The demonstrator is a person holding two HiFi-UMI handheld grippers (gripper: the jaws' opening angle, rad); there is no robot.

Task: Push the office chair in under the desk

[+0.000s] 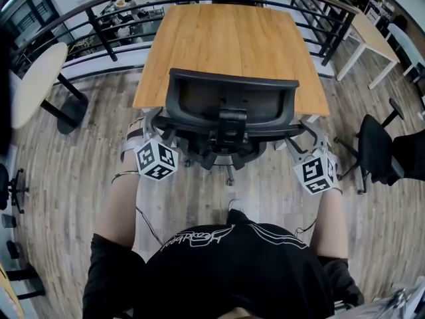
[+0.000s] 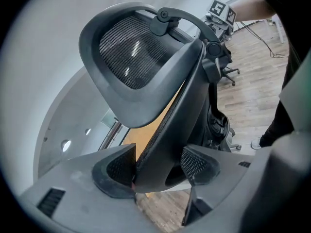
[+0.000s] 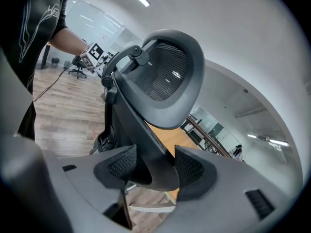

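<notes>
The black mesh office chair (image 1: 232,105) stands at the near edge of the wooden desk (image 1: 226,38), its backrest toward me and its seat partly beneath the top. My left gripper (image 1: 151,119) is at the backrest's left edge, and my right gripper (image 1: 307,137) is at its right edge. In the left gripper view the jaws (image 2: 158,169) are shut on the backrest's black rim (image 2: 184,106), headrest (image 2: 131,57) above. The right gripper (image 3: 154,166) likewise clamps the backrest frame (image 3: 141,130) between its ribbed pads.
A second black chair (image 1: 375,148) stands on the wood floor to the right. Beyond the desk a dark railing (image 1: 99,18) curves. A white table (image 1: 375,35) is at the back right, a round pale table (image 1: 36,78) at the left.
</notes>
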